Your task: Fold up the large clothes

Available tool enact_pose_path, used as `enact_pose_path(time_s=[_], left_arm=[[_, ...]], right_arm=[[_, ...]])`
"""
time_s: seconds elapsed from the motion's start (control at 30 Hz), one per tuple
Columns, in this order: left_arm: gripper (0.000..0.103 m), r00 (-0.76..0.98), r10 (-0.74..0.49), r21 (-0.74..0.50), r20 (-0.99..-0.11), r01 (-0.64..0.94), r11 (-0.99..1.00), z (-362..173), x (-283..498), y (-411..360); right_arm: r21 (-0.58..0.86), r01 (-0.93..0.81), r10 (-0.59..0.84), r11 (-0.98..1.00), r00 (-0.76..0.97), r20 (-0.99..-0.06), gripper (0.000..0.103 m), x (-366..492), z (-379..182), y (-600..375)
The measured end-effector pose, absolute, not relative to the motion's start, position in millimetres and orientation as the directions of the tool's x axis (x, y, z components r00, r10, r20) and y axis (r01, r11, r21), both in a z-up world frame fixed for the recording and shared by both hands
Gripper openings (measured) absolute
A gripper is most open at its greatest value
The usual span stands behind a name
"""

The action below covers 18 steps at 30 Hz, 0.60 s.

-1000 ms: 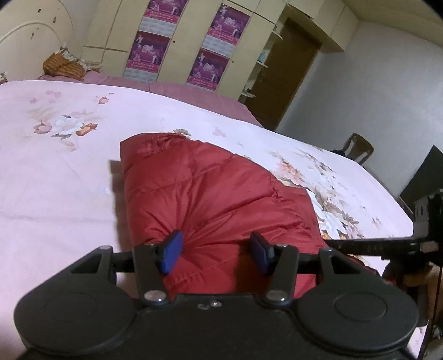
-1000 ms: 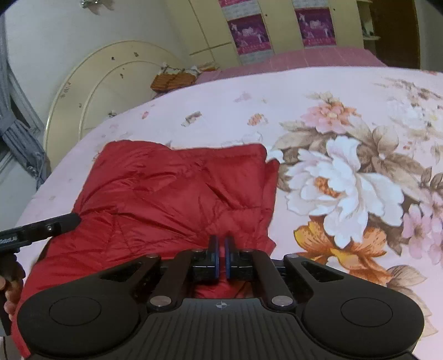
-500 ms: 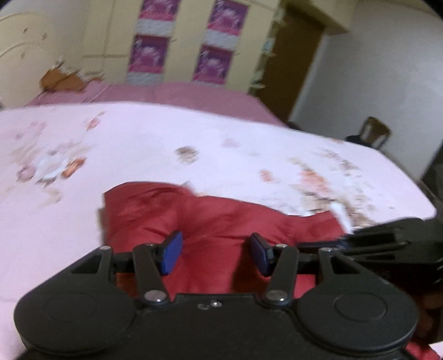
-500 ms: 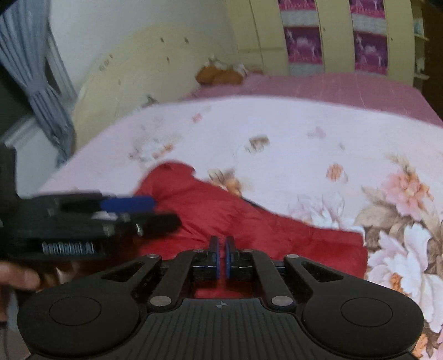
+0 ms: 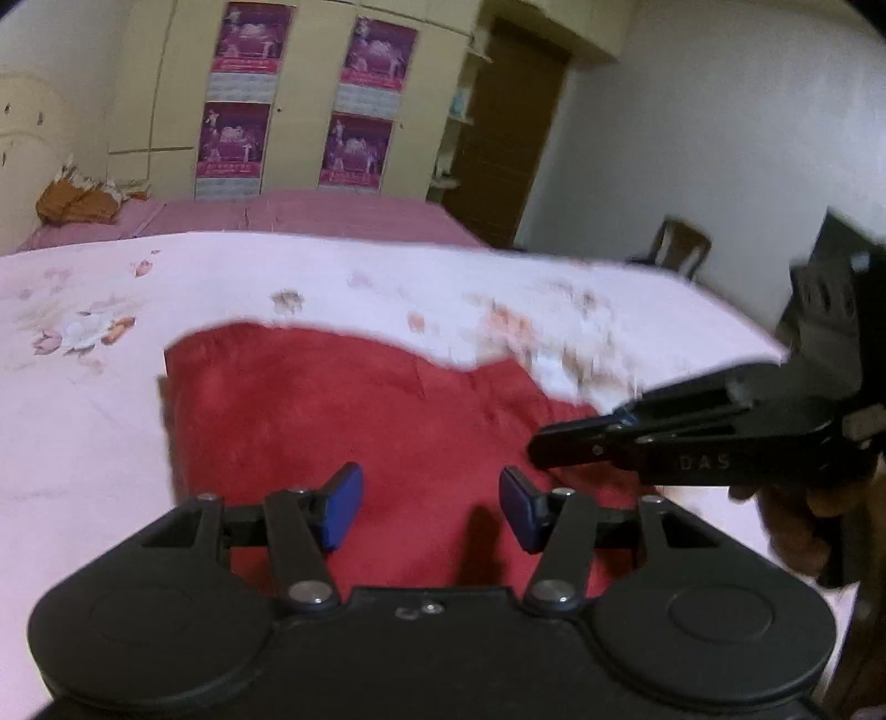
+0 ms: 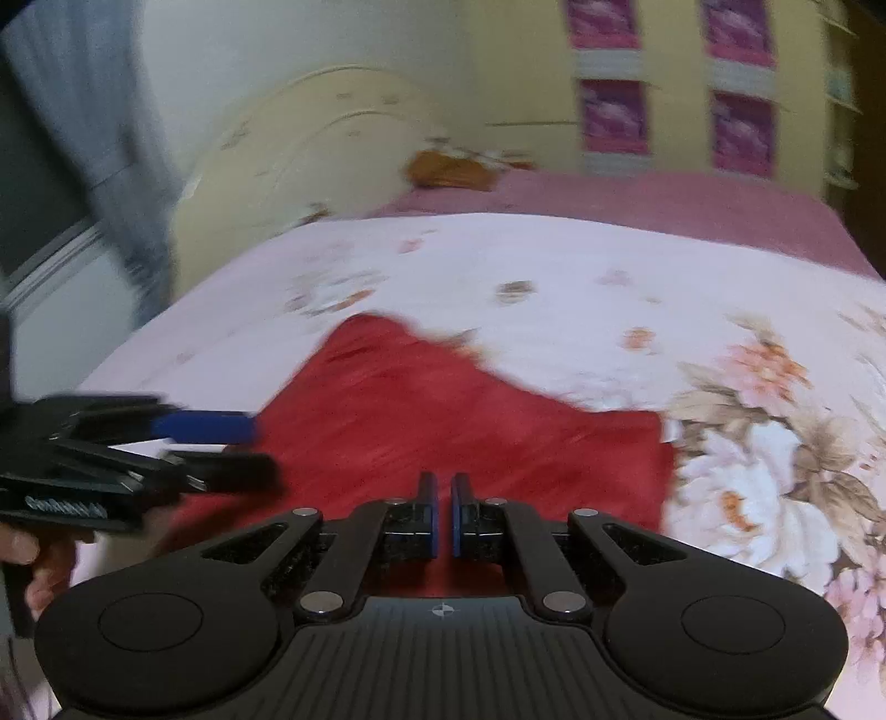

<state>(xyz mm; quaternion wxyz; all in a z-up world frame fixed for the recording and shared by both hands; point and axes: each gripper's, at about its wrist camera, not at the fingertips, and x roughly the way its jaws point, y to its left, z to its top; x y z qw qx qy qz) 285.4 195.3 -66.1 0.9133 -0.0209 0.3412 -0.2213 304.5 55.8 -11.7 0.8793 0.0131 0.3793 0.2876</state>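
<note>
A red puffy jacket (image 5: pixel 354 421) lies folded flat on a bed, on a pale pink bedspread (image 5: pixel 83 432) with flowers printed on it. The pictures are blurry, so the jacket's edges look soft.

The left gripper (image 5: pixel 429 509) is above the near part of the jacket. Its two blue pads (image 5: pixel 343 512) stand wide apart, and nothing is pinched between them. Only red cloth shows in the gap, lower down.

The right gripper (image 6: pixel 443 515) is also above the near edge of the jacket. Its fingers are pressed almost together, with just a thin slit between them. No cloth is caught there.

Each gripper can be seen from the side in the other's view, with a hand (image 5: pixel 797 520) under it.

Behind the bed stand a cream headboard (image 6: pixel 310 138), a yellow wardrobe (image 5: pixel 310 99) with purple posters (image 5: pixel 252 39), a brown door (image 5: pixel 504 133) and a wooden chair (image 5: pixel 684 249).
</note>
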Motion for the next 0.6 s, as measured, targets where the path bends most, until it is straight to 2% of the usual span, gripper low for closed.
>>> enact_pose_path(time_s=[0.1, 0.23, 0.43, 0.6], left_arm=[[0.055, 0.683, -0.356, -0.113, -0.638, 0.375, 0.92, -89.8, 273.5, 189.3], [0.052, 0.695, -0.346, -0.14, -0.631, 0.336, 0.931, -79.3, 261.7, 191.8], [0.052, 0.724, -0.362, -0.143, -0.588, 0.347, 0.927, -57.0, 206.1, 192.7], [0.052, 0.729, -0.341, -0.158, -0.593, 0.31, 0.938, -67.0, 179.4, 182.4]], right_arm=[[0.158, -0.488, 0.444, 0.859, 0.555, -0.704, 0.004, 296.8, -37.7, 52.2], [0.23, -0.4, 0.43, 0.887, 0.535, -0.727, 0.004, 301.0, -53.7, 25.3], [0.258, -0.506, 0.543, 0.823, 0.565, -0.621, 0.004, 242.8, 0.3, 18.9], [0.226, -0.594, 0.583, 0.772, 0.52, -0.624, 0.004, 200.9, -7.2, 37.4]])
